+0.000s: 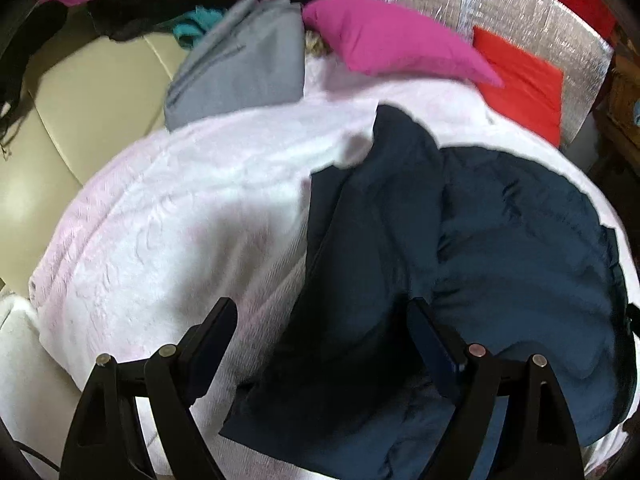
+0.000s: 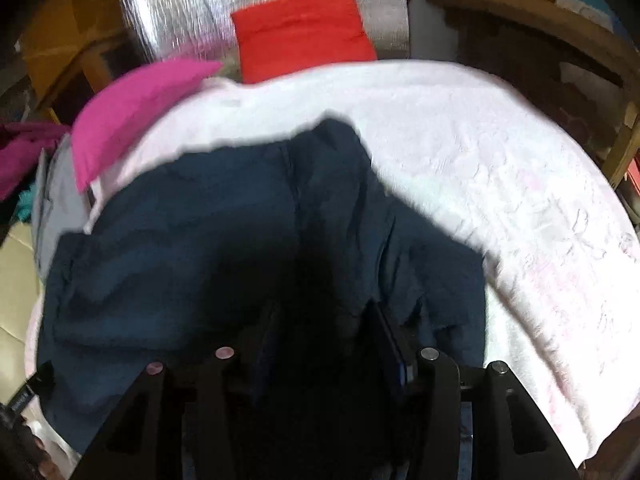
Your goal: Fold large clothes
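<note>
Navy garment (image 1: 500, 240) on pale blanket (image 1: 180, 208), silver panel (image 2: 260, 4) behind

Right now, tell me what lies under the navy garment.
The navy garment lies on a white-pink blanket, which shows around it on several sides. What the blanket covers, and anything between garment and blanket, is hidden.

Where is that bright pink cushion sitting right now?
The bright pink cushion lies at the far edge of the white fluffy blanket, between the folded grey garment on its left and the red cushion on its right, beyond the dark navy garment.
</note>
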